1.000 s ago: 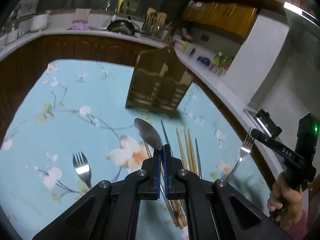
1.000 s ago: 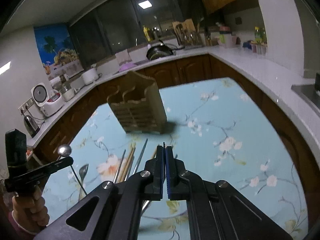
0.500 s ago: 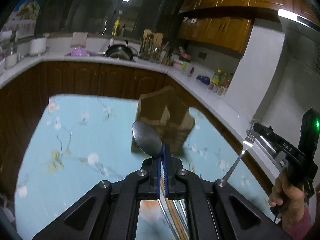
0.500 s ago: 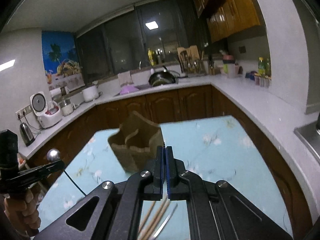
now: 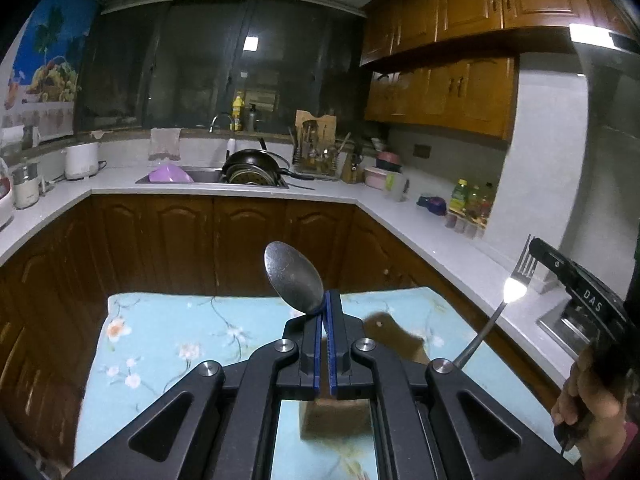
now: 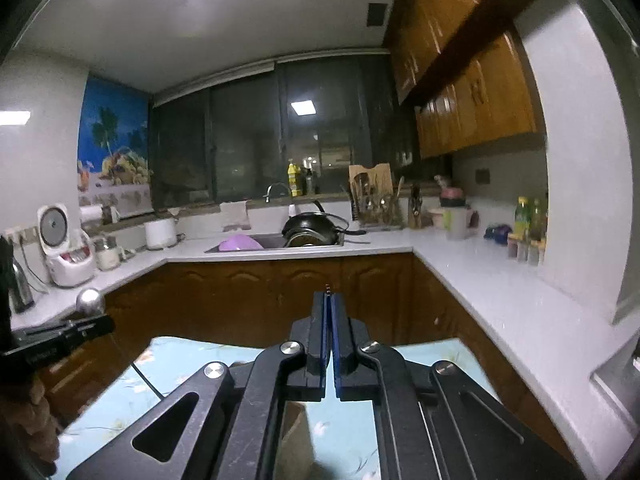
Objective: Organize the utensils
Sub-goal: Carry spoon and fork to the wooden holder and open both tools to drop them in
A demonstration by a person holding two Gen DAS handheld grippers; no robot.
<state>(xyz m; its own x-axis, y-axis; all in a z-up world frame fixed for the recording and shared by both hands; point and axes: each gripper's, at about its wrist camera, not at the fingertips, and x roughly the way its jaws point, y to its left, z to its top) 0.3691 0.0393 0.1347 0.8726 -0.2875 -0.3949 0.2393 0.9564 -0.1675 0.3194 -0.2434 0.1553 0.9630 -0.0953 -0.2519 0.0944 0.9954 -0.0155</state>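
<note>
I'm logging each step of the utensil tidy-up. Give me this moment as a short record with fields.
left tongs: shut on spoon, bowl sticking up past the tips
right tongs: shut on fork, handle hanging down
wooden holder: on the floral tablecloth, under the left tongs, mostly hidden
utensils in holder: cannot tell
background: black pan by the far counter
</note>
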